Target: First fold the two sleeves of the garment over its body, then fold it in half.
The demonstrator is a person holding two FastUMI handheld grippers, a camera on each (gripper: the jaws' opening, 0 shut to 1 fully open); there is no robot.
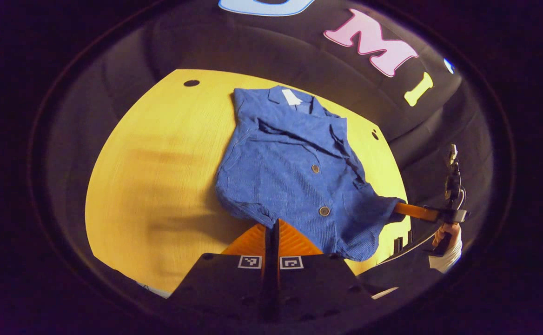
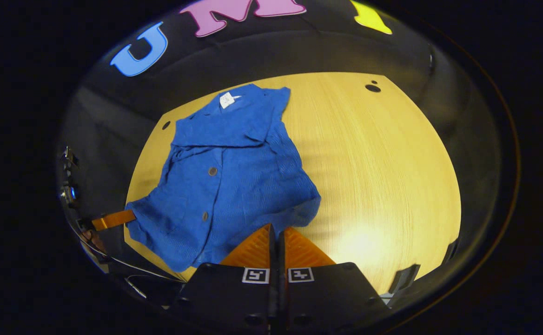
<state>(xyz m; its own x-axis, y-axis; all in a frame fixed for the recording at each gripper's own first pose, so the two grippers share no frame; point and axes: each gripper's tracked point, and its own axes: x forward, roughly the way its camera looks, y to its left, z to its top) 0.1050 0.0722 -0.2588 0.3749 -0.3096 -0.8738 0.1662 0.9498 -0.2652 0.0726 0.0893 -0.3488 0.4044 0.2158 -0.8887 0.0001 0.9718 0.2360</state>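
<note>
The left claw (image 1: 275, 223) pinches the blue jacket's (image 1: 294, 167) hem, fingers pressed together on the cloth. The right claw (image 2: 277, 229) likewise clamps the hem's other corner above the yellow bench (image 2: 383, 177).

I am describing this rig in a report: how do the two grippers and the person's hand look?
The left gripper and the right gripper each have a black angular body carrying two square black-and-white markers. In the left gripper view, the hand farther off ends in a white sleeve.
</note>
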